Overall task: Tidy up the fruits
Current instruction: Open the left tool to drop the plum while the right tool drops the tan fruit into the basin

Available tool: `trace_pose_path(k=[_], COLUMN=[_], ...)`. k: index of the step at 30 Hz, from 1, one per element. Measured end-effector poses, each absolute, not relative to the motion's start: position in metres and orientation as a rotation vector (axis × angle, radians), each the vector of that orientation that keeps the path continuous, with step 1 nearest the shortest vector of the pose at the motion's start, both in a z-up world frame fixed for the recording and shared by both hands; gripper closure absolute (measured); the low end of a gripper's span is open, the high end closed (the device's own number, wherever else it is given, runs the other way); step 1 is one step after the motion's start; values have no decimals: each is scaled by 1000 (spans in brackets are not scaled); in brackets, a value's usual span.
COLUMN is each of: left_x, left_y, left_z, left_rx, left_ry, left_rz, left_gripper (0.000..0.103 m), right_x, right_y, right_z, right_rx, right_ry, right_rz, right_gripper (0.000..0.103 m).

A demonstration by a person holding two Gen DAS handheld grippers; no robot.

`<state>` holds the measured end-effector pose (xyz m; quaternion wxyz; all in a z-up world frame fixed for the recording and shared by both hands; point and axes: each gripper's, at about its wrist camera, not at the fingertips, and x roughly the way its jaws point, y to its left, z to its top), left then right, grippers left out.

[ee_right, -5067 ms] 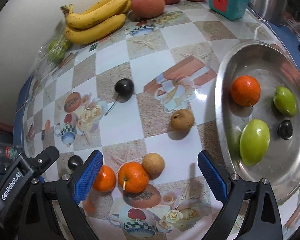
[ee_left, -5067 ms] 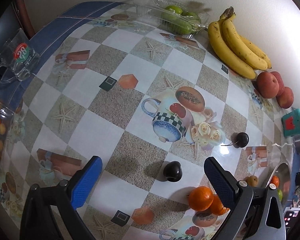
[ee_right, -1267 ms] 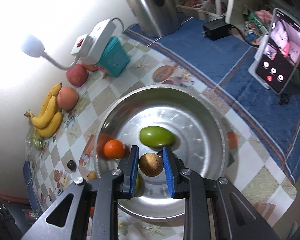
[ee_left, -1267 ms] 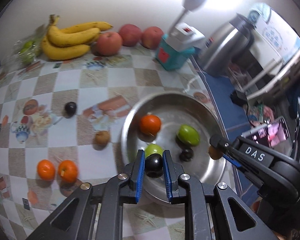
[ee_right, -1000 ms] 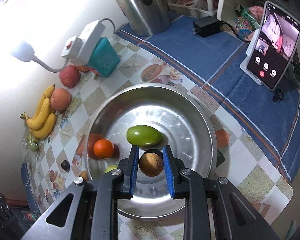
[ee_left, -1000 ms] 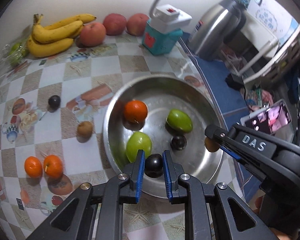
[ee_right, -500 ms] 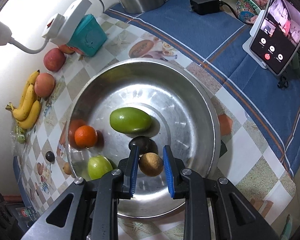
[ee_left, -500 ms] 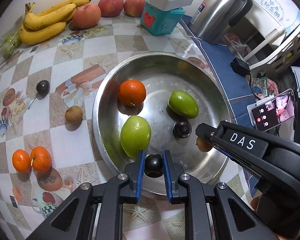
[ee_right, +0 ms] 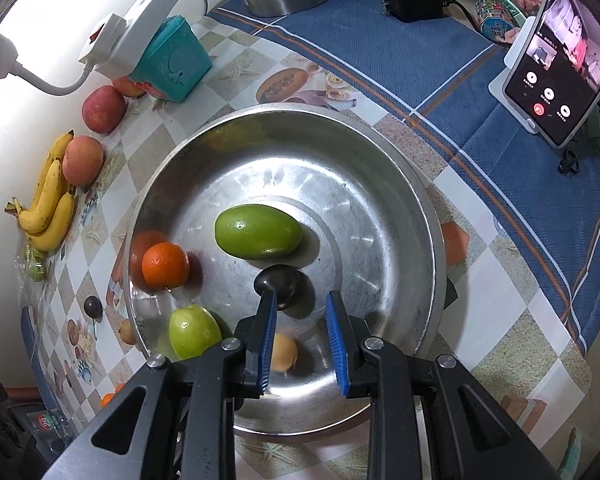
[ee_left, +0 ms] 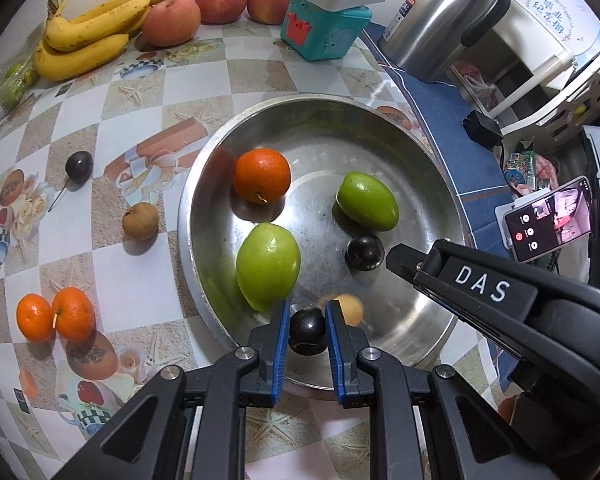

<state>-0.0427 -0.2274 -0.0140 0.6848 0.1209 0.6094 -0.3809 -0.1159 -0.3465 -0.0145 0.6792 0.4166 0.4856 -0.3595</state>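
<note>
My left gripper is shut on a dark plum just above the near rim of the steel bowl. My right gripper is open over the bowl. A small brown fruit lies loose in the bowl below it; it also shows blurred in the left wrist view. The bowl holds an orange, two green fruits and another dark plum.
On the tablecloth left of the bowl lie a brown fruit, a dark plum and two oranges. Bananas, peaches, a teal box, a kettle and a phone stand around.
My right gripper has opened and the brown fruit has dropped into the bowl. Both grippers have come lower over the bowl. The left still holds the plum.
</note>
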Motion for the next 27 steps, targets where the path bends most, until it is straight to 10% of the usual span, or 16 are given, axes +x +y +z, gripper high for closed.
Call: trace_pose_path(k=[17,27], left_x=[-38,-16], left_y=[-221,-204], left_z=[-13,-2], left_rx=[240,189], left_ry=[1389,1376], left_rz=[-841,-790], left_gripper=[73,59], right_x=[-116,-115], right_y=[-347,-347], right_z=[-9,-9], right_rx=[931,919], right_ry=[1074,1073], right_rz=[-802,-800], right_gripper=[75,46])
